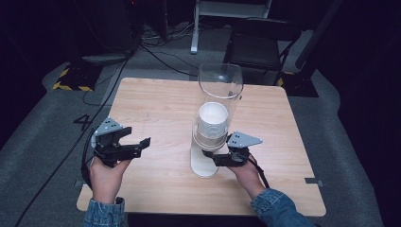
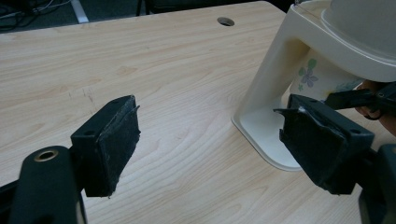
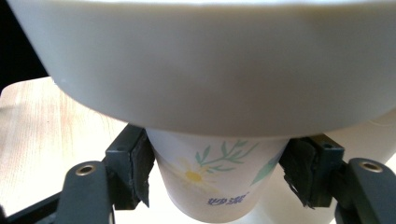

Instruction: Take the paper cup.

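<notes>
Dark floor, trailing cables and a folding chair (image 1: 265,40) are sitting behind a pale wooden table (image 1: 156,104), and on it the work is going left to right. At the left, the person's left hand is holding the left gripper (image 1: 137,139) low over bare wood, its 2 jaws standing wide apart with nothing between them, as the left gripper view (image 2: 205,135) also shows; it is waiting well apart from the action and pointing toward the dispenser. Near the middle of the table a cup dispenser (image 1: 218,85) is standing upright, a clear tube on a cream base (image 2: 275,98), with a stack of white cups inside. At the right, the right gripper (image 1: 218,158) is reaching in under the dispenser's collar, and its jaws are closing narrowly on the paper cup (image 3: 217,179) that is poking out of the bottom; the pads are sitting against the cup's 2 sides. That flowered cup is hanging below the collar, above the foot of the base, its long axis running vertically in line with the tube, mouth up inside the collar and closed bottom pointing down. I would judge that the step in hand is gripping the lowest cup to draw it out. The next move is probably calling for a straight pull downward along that axis, gentle enough not to crush the thin wall, while the dispenser is kept from tipping or sliding.
</notes>
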The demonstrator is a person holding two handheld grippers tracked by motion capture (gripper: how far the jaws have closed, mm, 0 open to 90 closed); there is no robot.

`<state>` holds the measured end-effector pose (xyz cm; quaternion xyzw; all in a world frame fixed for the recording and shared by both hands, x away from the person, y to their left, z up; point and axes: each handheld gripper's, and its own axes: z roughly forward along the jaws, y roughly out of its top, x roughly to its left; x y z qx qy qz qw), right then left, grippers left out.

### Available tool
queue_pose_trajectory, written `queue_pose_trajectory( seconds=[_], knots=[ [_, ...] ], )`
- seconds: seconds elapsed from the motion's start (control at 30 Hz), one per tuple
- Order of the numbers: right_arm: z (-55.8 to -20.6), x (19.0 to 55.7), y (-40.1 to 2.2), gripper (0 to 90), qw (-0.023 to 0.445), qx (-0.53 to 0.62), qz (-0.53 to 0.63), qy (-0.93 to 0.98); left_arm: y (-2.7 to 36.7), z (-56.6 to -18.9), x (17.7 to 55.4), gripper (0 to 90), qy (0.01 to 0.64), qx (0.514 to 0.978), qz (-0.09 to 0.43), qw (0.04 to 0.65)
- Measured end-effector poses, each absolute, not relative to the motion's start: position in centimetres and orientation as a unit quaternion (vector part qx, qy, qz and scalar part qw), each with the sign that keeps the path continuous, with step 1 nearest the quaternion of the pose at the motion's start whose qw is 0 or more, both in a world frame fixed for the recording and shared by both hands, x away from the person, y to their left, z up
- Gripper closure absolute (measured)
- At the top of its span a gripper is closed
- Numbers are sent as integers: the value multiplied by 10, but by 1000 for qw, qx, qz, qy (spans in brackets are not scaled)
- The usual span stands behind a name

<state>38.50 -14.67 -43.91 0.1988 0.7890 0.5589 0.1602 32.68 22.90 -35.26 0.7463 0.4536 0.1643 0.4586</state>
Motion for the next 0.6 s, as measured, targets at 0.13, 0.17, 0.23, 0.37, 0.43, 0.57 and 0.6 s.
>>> queue_pose_trajectory(
  seconds=[0.13, 0.17, 0.23, 0.37, 0.43, 0.57, 0.6],
  knots=[
    [-440, 384, -147, 329, 158, 201, 559, 789, 228, -353, 327, 195, 454, 747, 163, 458],
    [-440, 383, -147, 329, 155, 202, 561, 788, 228, -353, 327, 195, 452, 748, 162, 458],
    [-440, 383, -147, 329, 154, 203, 561, 788, 228, -353, 327, 195, 453, 747, 162, 458],
    [-441, 383, -148, 332, 149, 207, 559, 789, 228, -353, 327, 195, 452, 748, 161, 458],
    [-442, 384, -148, 333, 146, 208, 558, 790, 227, -354, 327, 195, 454, 748, 160, 458],
    [-446, 386, -149, 338, 132, 214, 560, 789, 226, -354, 328, 195, 452, 749, 159, 457],
    [-445, 386, -149, 339, 135, 211, 558, 791, 226, -354, 328, 195, 453, 749, 159, 457]
  ],
)
